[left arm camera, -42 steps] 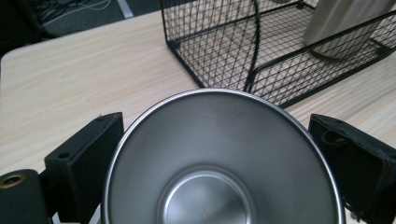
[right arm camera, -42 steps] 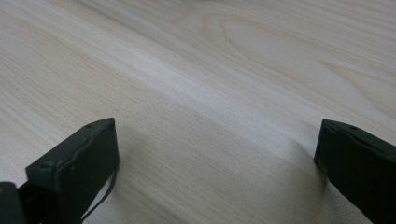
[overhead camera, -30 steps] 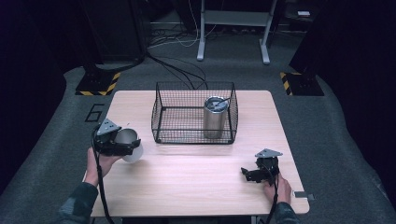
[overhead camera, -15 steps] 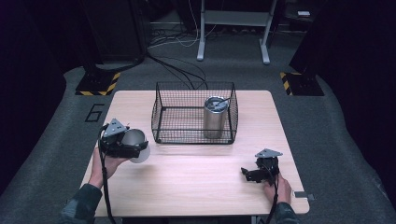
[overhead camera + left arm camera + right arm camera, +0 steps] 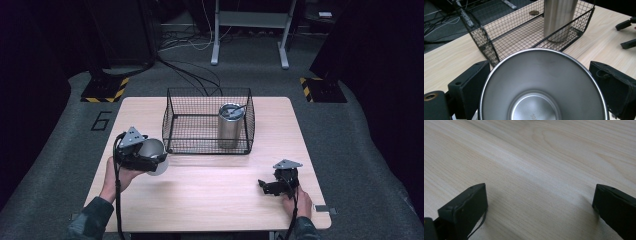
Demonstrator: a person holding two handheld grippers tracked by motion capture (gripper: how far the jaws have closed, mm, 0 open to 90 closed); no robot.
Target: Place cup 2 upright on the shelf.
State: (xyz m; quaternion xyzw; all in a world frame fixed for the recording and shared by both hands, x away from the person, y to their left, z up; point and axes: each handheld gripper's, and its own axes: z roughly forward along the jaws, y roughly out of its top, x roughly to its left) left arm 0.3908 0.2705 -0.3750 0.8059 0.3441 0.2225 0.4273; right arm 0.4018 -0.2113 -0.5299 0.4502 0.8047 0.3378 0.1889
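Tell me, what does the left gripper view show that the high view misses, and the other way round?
Left gripper view: the inside and bottom of the steel cup held between its jaws.
High view: the lid on the tall tumbler, the right gripper open and empty, and the floor cables.
Both: the cup, tumbler, wire basket and wooden table.

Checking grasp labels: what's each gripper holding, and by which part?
Left gripper holds a steel cup, jaws on opposite sides of its outer wall near the rim. Right gripper is open, holding nothing.
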